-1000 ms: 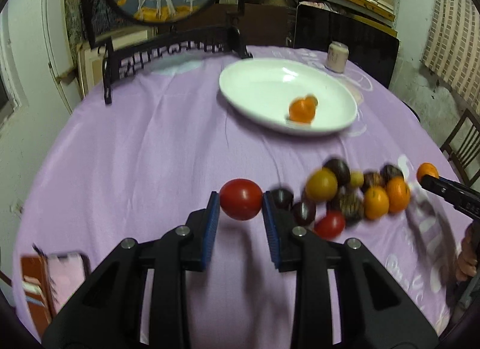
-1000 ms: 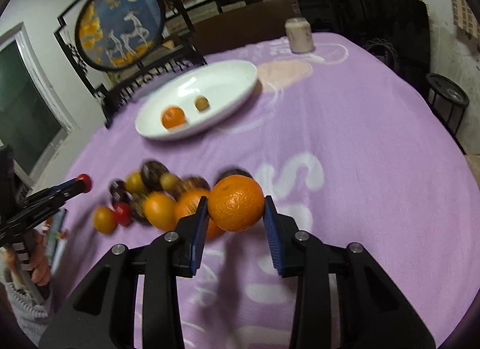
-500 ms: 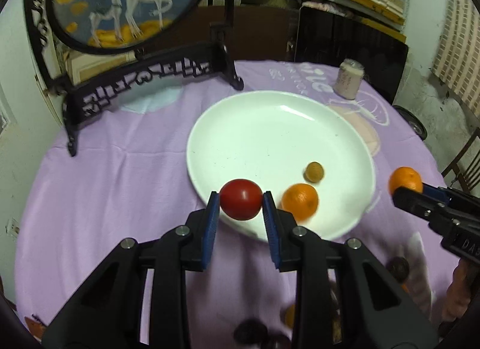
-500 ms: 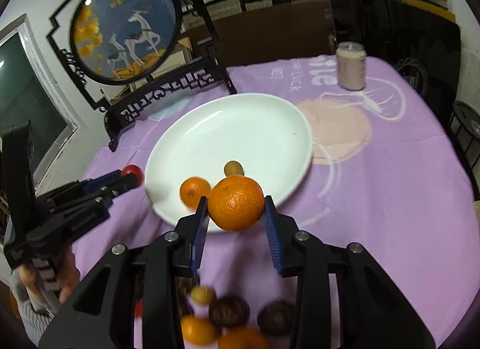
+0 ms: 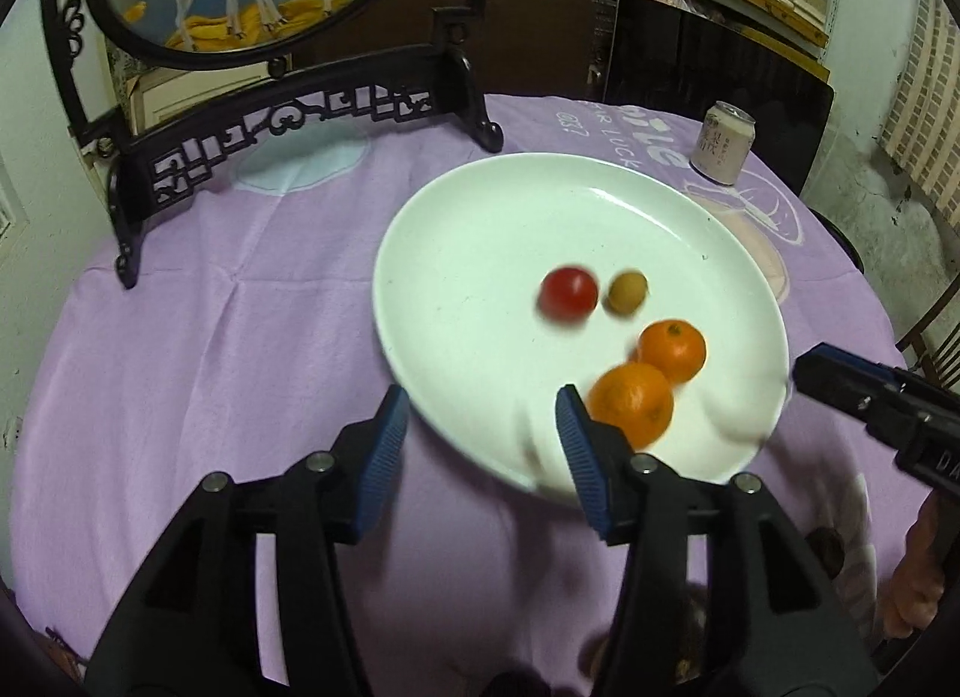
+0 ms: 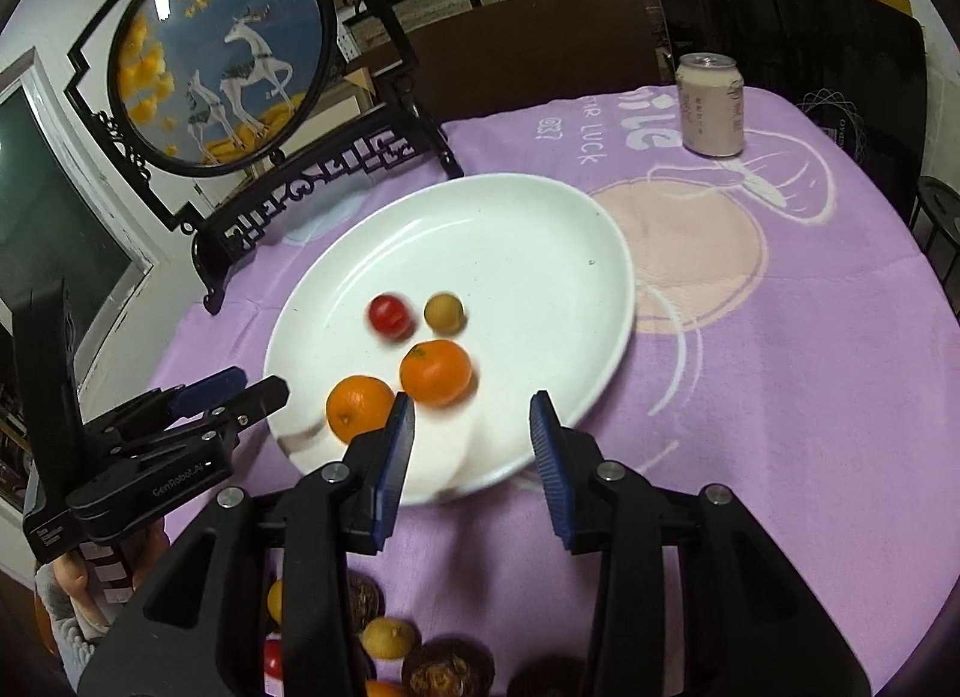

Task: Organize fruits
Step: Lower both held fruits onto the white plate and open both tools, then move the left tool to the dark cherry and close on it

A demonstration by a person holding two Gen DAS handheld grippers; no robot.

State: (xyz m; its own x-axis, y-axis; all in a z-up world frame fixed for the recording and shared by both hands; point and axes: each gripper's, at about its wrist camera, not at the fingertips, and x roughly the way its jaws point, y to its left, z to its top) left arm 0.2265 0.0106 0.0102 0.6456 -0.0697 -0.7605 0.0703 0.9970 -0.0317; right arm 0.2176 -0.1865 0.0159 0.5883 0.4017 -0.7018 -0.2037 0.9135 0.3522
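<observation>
While both grippers, left (image 5: 480, 427) and right (image 6: 472, 433), are opening their fingers with nothing between them, four fruits lie on the plate (image 5: 480, 229). The tomato (image 5: 568, 293) looks blurry; it could roll off the rim onto the bench.

Both tools pointed downward, jaws opening with nothing between them: the left tool (image 5: 480, 433) spread wide, the right tool (image 6: 472, 433) likewise parted.
</observation>
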